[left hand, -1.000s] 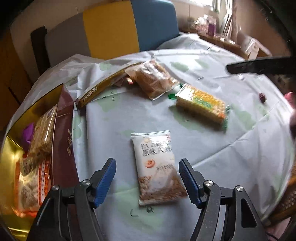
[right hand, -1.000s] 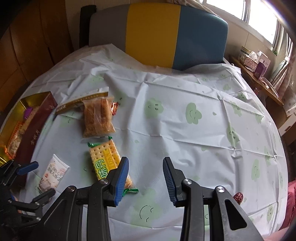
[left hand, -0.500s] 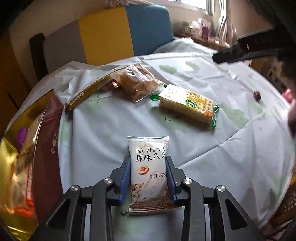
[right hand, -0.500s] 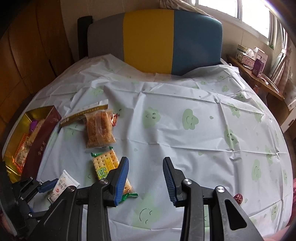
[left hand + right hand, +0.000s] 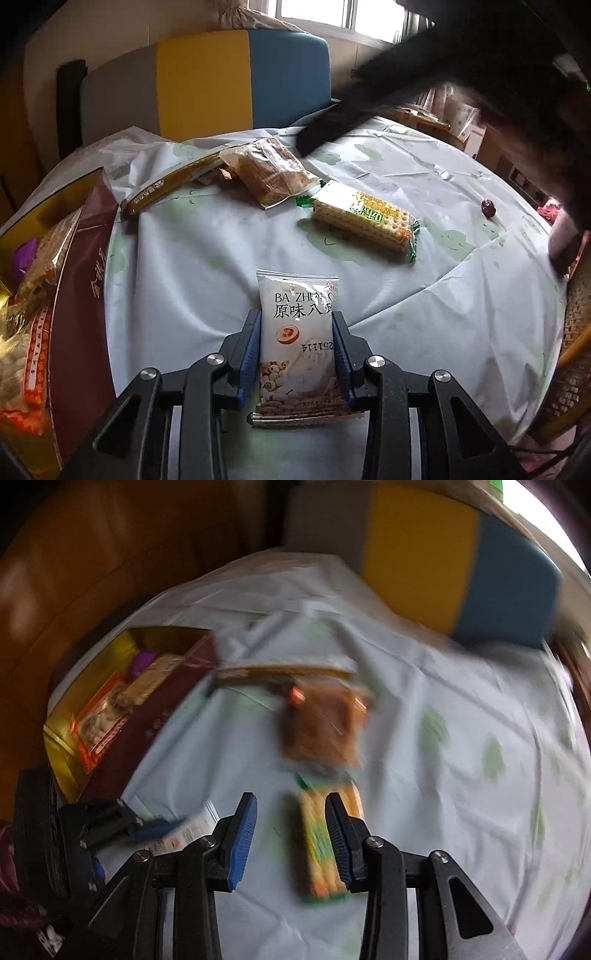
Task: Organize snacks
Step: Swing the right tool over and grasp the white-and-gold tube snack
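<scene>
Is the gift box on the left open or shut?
Open. The box has no lid on, and snack packets show inside its gold interior.

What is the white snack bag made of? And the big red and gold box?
The white snack bag looks like thin glossy plastic film: it shines and has a crimped, sealed top edge. The box seems to be stiff cardboard, matte maroon outside with a shiny gold, foil-like lining, though that's a guess from its look.
</scene>
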Tool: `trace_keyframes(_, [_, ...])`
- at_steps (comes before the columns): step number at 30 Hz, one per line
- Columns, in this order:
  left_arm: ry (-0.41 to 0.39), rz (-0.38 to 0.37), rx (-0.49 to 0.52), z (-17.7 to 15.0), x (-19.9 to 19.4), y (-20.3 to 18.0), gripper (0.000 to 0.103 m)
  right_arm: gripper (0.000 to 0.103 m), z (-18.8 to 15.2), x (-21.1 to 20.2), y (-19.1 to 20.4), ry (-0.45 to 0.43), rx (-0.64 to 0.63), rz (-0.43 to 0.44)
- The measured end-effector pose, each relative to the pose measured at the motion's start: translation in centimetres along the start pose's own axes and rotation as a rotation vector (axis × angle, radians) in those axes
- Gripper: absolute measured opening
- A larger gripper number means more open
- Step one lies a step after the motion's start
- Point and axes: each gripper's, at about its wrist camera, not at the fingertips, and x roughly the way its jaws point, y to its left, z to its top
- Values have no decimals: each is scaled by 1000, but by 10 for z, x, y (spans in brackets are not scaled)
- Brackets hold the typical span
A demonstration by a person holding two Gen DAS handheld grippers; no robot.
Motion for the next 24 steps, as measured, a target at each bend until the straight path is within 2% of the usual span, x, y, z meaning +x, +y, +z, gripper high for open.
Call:
trace_keyframes(2, [-8,-12,-7,-1,0,2,36,50,24,15,13,33,-90,-17])
trace_keyframes(7, [-36,-24,-23,-4,-2,4,36,53,74,58,44,137,-353,-65])
trace_keyframes(9, [-47,-24,-23,-6,-3,4,36,56,87,75,54,173,-442,-77])
trace_keyframes(10, [-49,-26,-25,-6,-3,5,36,62,92,84,59,192,-483,-87])
trace_keyframes(12, [-53,-38,-36,-6,-3,6,36,63,102,107,72,227,-577,-120])
trace_keyframes(16, [-59,-60,-57,-7,-3,10,36,63,114,140,85,241,-685,-194])
trace_keyframes(17, [-61,-63,-59,-7,-3,11,36,67,115,149,88,255,-722,-202])
trace_keyframes(19, [-63,-64,-61,-7,-3,10,36,73,120,155,87,262,-744,-201])
trace_keyframes(20, [-64,-63,-60,-7,-3,10,36,73,125,156,84,267,-724,-179])
trace_keyframes(21, [-65,-63,-60,-7,-3,10,36,71,128,157,79,278,-695,-154])
trace_keyframes(22, [-66,-63,-60,-7,-3,10,37,57,130,157,75,286,-667,-123])
trace_keyframes(23, [-66,-64,-61,-7,-3,10,37,32,132,155,75,273,-664,-127])
trace_keyframes(24, [-66,-64,-61,-7,-3,10,37,27,132,152,76,254,-665,-150])
